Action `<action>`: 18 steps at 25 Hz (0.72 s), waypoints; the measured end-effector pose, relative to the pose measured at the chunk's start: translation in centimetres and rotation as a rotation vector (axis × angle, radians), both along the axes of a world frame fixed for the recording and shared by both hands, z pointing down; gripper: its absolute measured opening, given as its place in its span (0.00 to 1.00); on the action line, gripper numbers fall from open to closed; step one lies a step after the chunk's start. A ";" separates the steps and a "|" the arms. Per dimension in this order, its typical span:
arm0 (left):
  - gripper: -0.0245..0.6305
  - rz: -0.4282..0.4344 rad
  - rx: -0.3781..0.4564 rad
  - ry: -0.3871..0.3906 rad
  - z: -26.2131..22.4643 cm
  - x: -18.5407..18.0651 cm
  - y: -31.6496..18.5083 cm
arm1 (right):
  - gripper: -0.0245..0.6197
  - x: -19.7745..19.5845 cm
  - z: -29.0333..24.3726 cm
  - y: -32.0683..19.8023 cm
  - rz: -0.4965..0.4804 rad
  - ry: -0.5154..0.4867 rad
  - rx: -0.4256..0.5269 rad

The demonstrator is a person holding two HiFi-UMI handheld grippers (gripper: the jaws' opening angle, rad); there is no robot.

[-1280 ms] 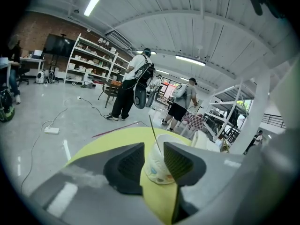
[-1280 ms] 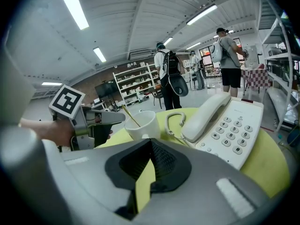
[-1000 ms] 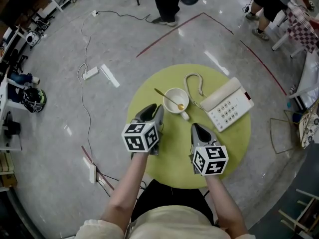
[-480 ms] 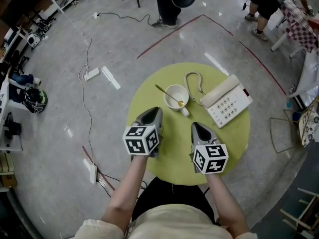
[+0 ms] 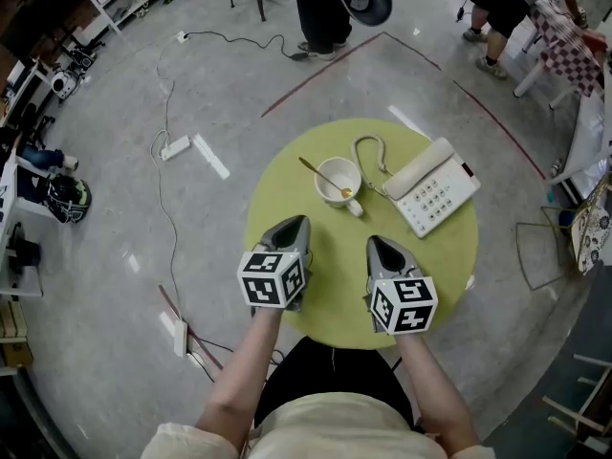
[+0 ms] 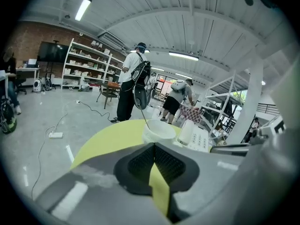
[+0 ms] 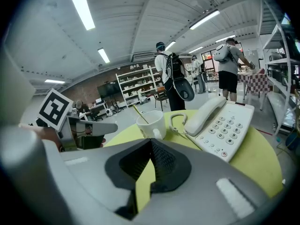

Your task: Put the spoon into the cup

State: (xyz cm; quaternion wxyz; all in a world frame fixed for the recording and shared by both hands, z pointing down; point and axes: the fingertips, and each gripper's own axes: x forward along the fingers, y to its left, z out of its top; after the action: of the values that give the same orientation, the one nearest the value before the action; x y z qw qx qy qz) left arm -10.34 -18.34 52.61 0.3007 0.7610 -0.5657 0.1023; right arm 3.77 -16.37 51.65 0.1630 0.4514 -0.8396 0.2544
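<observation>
Right, round green table [image 5: 287,199] fills the middle of the head view. Phone [image 5: 435,194] sits at 2 o'clock on it, with its cord [image 5: 368,151] curling toward 12. Left gripper [image 5: 296,220] is over the 8 o'clock edge, jaws fully closed, tips touching, nothing between them. Right gripper [image 5: 376,241] is over 5 o'clock, jaws likewise pressed together, empty. Both are well apart from the cup [image 5: 338,178], which stands at 11 o'clock of table centre, just beside the cord. Spoon [image 5: 311,167] is in the cup, handle leaning over the rim toward 10 o'clock.
</observation>
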 end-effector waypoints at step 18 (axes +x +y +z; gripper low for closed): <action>0.04 0.098 0.083 -0.033 -2.7 2.1 5.0 | 0.04 0.6 -1.4 3.2 0.021 0.009 0.043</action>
State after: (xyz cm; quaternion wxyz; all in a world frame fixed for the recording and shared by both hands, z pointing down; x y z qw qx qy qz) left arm -8.20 -13.31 49.94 0.2539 0.7980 -0.5362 0.1059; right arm 4.37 -13.22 50.27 0.1542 0.4647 -0.8394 0.2358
